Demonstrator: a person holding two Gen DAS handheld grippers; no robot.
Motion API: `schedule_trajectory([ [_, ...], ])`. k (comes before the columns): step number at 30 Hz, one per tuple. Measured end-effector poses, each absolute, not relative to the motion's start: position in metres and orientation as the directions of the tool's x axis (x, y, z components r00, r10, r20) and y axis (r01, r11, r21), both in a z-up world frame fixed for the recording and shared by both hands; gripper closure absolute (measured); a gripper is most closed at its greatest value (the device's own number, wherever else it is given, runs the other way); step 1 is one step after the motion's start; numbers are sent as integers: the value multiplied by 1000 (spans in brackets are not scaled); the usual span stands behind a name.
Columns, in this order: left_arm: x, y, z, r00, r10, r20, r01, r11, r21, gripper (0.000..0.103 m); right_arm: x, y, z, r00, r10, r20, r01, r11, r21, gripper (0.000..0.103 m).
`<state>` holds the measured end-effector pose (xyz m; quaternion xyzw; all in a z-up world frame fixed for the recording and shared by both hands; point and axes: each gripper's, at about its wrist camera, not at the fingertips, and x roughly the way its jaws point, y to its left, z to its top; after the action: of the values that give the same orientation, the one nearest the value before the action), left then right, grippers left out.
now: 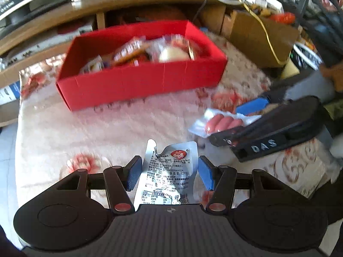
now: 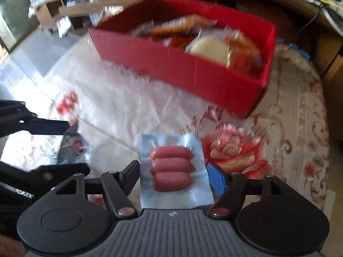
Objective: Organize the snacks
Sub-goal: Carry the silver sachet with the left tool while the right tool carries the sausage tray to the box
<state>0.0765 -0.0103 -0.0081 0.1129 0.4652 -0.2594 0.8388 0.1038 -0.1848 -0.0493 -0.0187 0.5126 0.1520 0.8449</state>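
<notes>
A red cardboard box with several snack packs inside stands on the flowered cloth; it also shows in the right wrist view. My left gripper is shut on a silver printed snack pouch and holds it above the cloth, in front of the box. My right gripper is shut on a clear vacuum pack of three small sausages. In the left wrist view the right gripper and its sausage pack are to the right of the box's near corner.
The flowered cloth covers a low round table. Behind the box is a wooden shelf with cables and clutter. Cardboard boxes stand at the right. The left gripper with its pouch shows at the left of the right wrist view.
</notes>
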Motion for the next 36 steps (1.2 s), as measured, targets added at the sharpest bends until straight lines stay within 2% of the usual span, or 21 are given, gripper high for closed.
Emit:
schedule_trajectory([
  [11,117,-21,38,542,-388,-746,486,868,-99,39,110,-209,6,585,295,-755,-195,955,222,44],
  [18,154,-39,54,596,-389,-702,463,881,-95,39,143,-228,25,659,270,-702,-116,958,261,44],
  [36,217,-55,41,650,-311,-694,407,913,-29,39,220,-238,16,681,183,-709,-26,974,227,44],
])
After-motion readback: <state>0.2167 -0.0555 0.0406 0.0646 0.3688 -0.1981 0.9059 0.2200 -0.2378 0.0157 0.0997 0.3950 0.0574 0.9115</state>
